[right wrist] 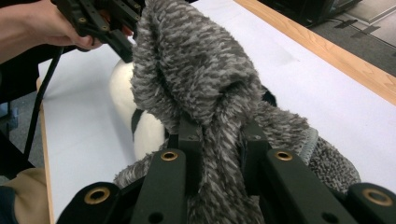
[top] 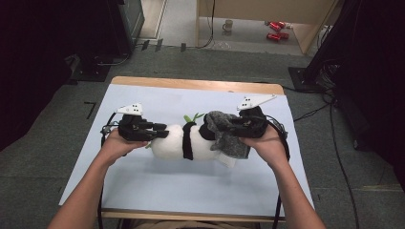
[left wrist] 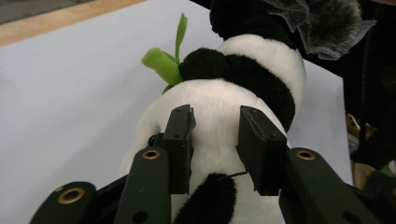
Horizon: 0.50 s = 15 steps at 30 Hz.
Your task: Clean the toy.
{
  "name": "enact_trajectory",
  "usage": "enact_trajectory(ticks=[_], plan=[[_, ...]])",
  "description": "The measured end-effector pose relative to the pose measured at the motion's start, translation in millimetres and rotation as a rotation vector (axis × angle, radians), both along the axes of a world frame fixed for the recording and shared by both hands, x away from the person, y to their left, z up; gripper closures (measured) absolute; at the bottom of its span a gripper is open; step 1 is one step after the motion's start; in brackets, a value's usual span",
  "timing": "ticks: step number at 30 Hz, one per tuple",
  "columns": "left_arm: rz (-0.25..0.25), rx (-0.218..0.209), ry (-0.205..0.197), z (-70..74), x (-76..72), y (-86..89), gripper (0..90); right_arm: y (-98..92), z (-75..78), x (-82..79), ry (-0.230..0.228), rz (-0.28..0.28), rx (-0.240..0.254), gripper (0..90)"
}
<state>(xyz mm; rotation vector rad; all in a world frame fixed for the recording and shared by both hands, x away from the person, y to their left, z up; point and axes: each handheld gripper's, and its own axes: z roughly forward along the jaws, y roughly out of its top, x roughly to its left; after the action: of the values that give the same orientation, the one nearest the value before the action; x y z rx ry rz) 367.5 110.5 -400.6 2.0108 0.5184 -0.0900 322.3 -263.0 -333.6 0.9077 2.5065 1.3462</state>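
Note:
A black-and-white plush panda (top: 172,143) lies on its side across the table, with a green leaf (top: 192,117) at its chest. A grey fuzzy sock (top: 229,136) covers its head end. My right gripper (top: 223,128) is shut on the sock, and in the right gripper view its jaws (right wrist: 219,135) pinch a fold of the grey sock (right wrist: 196,70). My left gripper (top: 161,134) sits at the panda's rear. Seen in the left gripper view, its jaws (left wrist: 215,121) stand apart on either side of the white rump (left wrist: 215,102), above the black tail, without clearly pressing on it.
A pale sheet (top: 143,181) covers the wooden table (top: 191,84). Both forearms come in from the near edge. On the floor beyond the table are a mug (top: 228,25) and red cans (top: 276,29). Dark equipment stands at both sides.

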Motion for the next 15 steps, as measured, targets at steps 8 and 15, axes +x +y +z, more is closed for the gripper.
enact_trajectory(ticks=[8, 15], plan=[[-0.105, 0.062, 0.014, -7.5, -4.6, -8.4, 29.5, 1.6, -2.3, -0.4, 0.006, 0.007, 0.000, 77.3], [-0.080, 0.068, -0.049, -4.5, -7.7, -5.8, 50.4, 1.9, -1.7, -0.7, 0.002, 0.005, 0.000, 77.3]])
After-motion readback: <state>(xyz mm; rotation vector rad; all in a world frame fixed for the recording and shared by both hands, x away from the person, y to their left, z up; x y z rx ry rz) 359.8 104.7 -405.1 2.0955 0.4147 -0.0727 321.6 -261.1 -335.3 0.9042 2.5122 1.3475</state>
